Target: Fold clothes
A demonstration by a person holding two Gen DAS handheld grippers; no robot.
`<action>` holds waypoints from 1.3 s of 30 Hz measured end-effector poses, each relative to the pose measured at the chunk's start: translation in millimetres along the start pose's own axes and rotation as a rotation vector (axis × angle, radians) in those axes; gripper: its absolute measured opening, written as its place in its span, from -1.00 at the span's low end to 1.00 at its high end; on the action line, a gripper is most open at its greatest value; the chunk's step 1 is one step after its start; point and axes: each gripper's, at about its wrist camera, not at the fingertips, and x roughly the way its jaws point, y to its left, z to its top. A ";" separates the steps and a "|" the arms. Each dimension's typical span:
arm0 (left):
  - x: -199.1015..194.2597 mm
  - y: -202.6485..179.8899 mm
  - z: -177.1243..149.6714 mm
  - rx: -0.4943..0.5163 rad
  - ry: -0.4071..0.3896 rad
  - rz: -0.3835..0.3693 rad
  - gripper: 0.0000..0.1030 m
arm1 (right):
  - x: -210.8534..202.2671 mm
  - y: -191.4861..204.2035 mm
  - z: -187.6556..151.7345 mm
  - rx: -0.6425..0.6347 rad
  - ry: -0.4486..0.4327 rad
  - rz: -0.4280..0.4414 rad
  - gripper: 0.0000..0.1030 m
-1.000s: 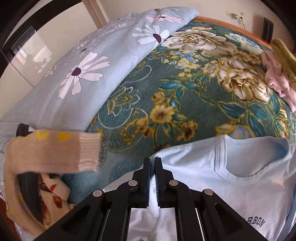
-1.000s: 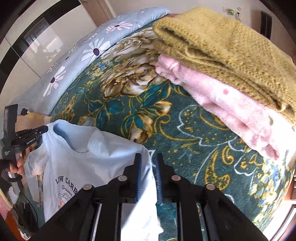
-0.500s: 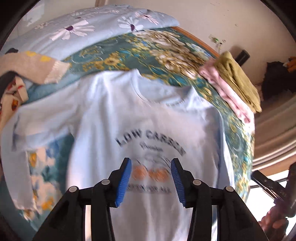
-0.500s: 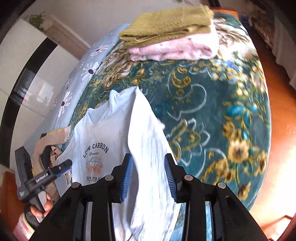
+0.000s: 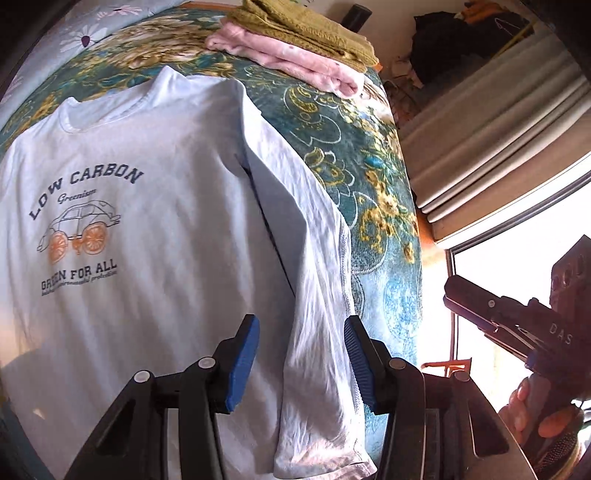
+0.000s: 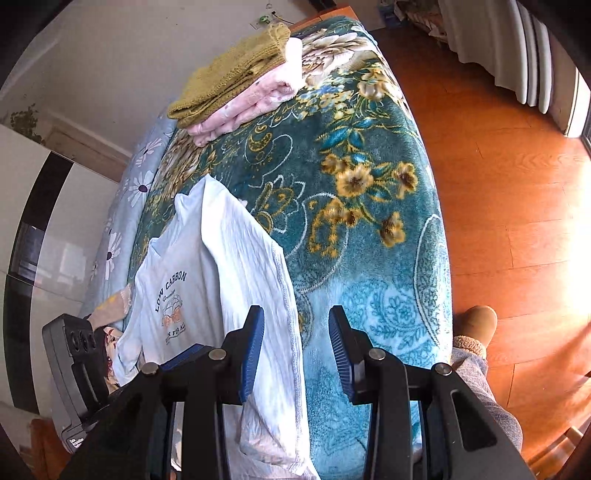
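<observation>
Left wrist view: a pale blue cotton T-shirt (image 5: pixel 155 229) with dark "LOW CARBON" lettering and a car drawing with orange wheels is seen spread face up on a bed covered by a teal plush blanket with gold and cream flowers (image 5: pixel 369 177). The collar is turned to the far end, and the hem lies at the near edge. The right sleeve (image 5: pixel 314 295) is laid down along the right side of the shirt, its stitched edge bordering the blanket. The left tongs (image 5: pixel 301 363) are held wide apart above the near part of that sleeve, with nothing gripped between the blue ribbed pads (image 5: pixel 243 363). At the far right of the bed, a folded olive-green knitted sweater (image 5: pixel 306 29) is stacked on a folded pink fleece garment (image 5: pixel 295 61). At the right edge, the right tongs' black body is seen gripped by a hand (image 5: pixel 543 410).

From the right wrist view, the right tongs (image 6: pixel 297 352) are likewise shown wide open and empty, hovering over the near right edge of the shirt where it meets the blanket. The other device's grey and black body (image 6: pixel 74 369) is visible at the near left. A light blue daisy-print quilt (image 6: pixel 122 229) is seen along the left side of the bed, an orange wooden floor (image 6: pixel 517 184) to the right, and a tan fleece-lined slipper (image 6: pixel 476 325) beside the bed.
</observation>
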 end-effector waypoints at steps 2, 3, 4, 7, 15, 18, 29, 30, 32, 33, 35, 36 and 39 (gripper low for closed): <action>8.2 -0.4 0.1 -0.016 0.019 0.006 0.00 | -1.3 0.3 -1.8 -0.002 0.000 -0.002 -0.27; 10.2 -0.1 -0.7 -0.028 0.023 -0.002 0.00 | -1.6 0.1 -2.4 -0.002 0.000 -0.002 -0.27; 12.1 0.3 -1.5 -0.041 0.028 -0.010 -0.04 | -1.8 -0.1 -3.0 -0.002 0.001 -0.002 -0.27; 14.8 -4.4 -4.5 -0.041 0.034 -0.022 -0.23 | -2.5 -0.7 -4.8 -0.002 0.003 -0.003 -0.27; -10.7 -15.9 5.0 0.014 -0.012 -0.069 -0.96 | -3.7 -4.0 -8.9 0.005 0.009 -0.006 -0.27; -46.7 -5.3 25.7 -0.013 -0.069 -0.134 -0.96 | -3.0 -7.7 -9.0 0.017 0.013 -0.005 -0.27; -142.2 98.3 92.8 -0.042 -0.198 0.173 -0.96 | 21.4 -1.3 -15.6 -0.003 0.091 0.008 -0.27; -139.8 113.6 96.4 -0.075 -0.189 0.199 -0.96 | 24.4 0.9 -16.5 -0.011 0.100 0.010 -0.27; -132.3 143.0 102.5 -0.147 -0.169 0.240 -0.95 | 30.8 5.4 -18.5 -0.027 0.121 0.015 -0.27; -127.0 154.6 102.6 -0.188 -0.162 0.250 -0.95 | 34.4 8.0 -19.9 -0.036 0.133 0.018 -0.27; -117.8 175.9 101.1 -0.268 -0.151 0.262 -0.95 | 41.5 13.0 -22.7 -0.055 0.159 0.025 -0.27; -114.8 185.4 99.1 -0.305 -0.149 0.266 -0.95 | 45.1 15.5 -24.1 -0.065 0.171 0.029 -0.27; -109.9 197.3 90.7 -0.382 -0.153 0.268 -0.94 | 60.7 21.7 -32.2 -0.089 0.229 0.037 -0.27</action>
